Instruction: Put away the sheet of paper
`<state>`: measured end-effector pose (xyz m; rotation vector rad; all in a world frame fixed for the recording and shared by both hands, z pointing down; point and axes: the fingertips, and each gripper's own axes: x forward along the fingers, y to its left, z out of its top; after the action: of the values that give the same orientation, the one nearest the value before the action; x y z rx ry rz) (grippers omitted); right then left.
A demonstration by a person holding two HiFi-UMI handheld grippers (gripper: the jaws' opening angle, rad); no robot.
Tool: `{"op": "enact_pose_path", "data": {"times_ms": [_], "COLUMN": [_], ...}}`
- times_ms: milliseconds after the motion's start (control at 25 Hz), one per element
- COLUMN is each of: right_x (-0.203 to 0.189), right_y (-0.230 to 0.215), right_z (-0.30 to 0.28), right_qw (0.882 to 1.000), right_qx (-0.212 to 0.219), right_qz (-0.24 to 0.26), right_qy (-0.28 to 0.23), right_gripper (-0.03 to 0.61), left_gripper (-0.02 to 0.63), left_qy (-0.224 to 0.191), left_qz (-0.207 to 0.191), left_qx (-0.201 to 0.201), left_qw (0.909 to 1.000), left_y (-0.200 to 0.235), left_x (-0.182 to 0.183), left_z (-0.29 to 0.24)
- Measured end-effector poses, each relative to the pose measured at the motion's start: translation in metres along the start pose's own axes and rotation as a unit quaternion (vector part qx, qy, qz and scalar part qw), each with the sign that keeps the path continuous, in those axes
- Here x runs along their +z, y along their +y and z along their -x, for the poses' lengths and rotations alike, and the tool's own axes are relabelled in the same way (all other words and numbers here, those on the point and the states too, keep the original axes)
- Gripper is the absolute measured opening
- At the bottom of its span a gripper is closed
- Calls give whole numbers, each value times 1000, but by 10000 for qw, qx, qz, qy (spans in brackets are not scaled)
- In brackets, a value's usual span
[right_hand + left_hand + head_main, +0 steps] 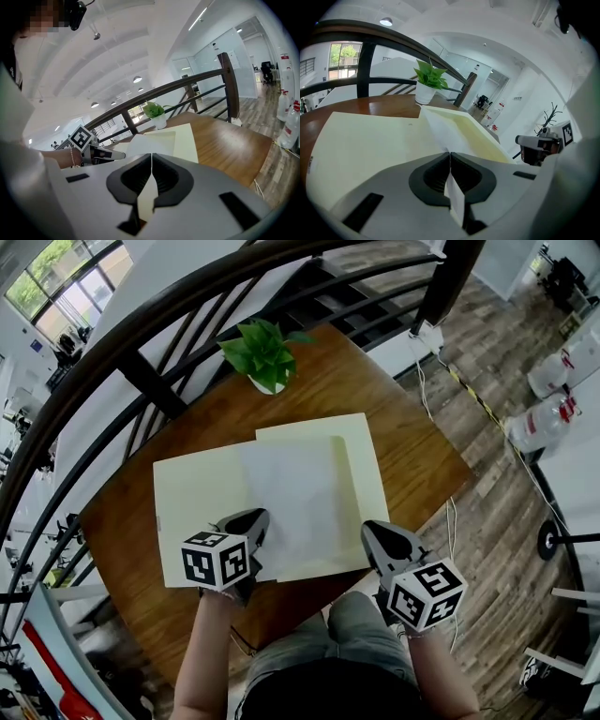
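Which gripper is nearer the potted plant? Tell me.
Left. The left gripper clamps the sheet of paper at its near edge, roughly in line with the potted plant; the right gripper pinches the folder at its near right corner, farther off sideways.

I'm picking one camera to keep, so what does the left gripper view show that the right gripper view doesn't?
Left gripper view only: its jaws shut on the white sheet; the right gripper. Right gripper view only: its jaws shut on the cream folder; the left gripper. Both: sheet, folder, potted plant, wooden table.
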<state>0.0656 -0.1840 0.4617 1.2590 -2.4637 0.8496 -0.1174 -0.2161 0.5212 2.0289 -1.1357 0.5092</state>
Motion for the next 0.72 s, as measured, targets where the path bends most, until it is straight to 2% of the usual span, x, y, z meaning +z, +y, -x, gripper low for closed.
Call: {"op": "enact_pose_path", "data": {"times_ms": [480,720], "right_x": [6,11], "right_y": [-18,-28], "right_z": [7,8], "right_qw": [10000,9999], "right_qx": [-80,-144], "right_qz": [-18,-35], "right_qy": [-29,-44], "right_gripper": [29,29], "left_gripper": [21,21], "left_qy": [342,572], "left_qz": [-153,-304], "left_qx": [-134,-409], "left_qw": [9992,9971], "left_y": [-18,-34], "left_x": [2,-2], "left_z": [-32,-47]}}
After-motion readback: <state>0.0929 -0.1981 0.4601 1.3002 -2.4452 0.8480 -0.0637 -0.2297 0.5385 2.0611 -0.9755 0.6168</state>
